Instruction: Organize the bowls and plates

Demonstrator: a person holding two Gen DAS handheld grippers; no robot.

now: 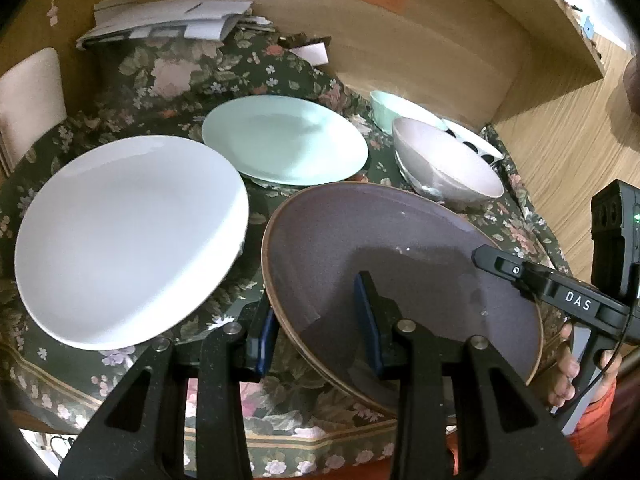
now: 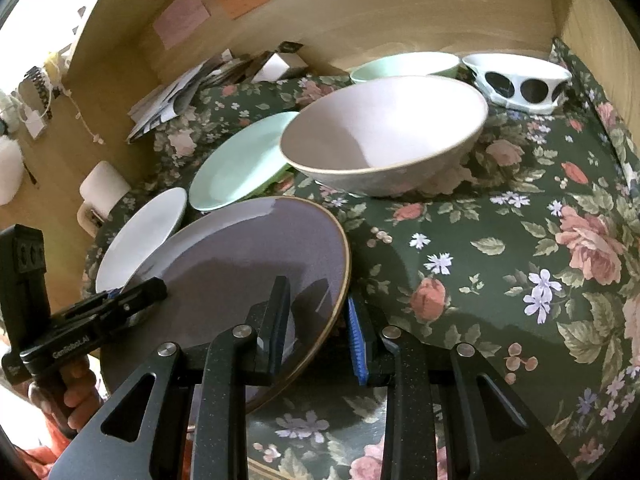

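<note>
Left wrist view shows the left gripper (image 1: 320, 320) clamped on the near-left rim of the purple plate (image 1: 400, 260), while the right gripper (image 2: 316, 320) pinches the opposite rim, probably because so wide a plate needs two holds. It hangs tilted over the cloth (image 2: 500, 280), just beside the white plate (image 1: 128, 240). Every plate, the mint plate (image 1: 284, 140) and the pink bowl (image 2: 384, 132) look empty.
</note>
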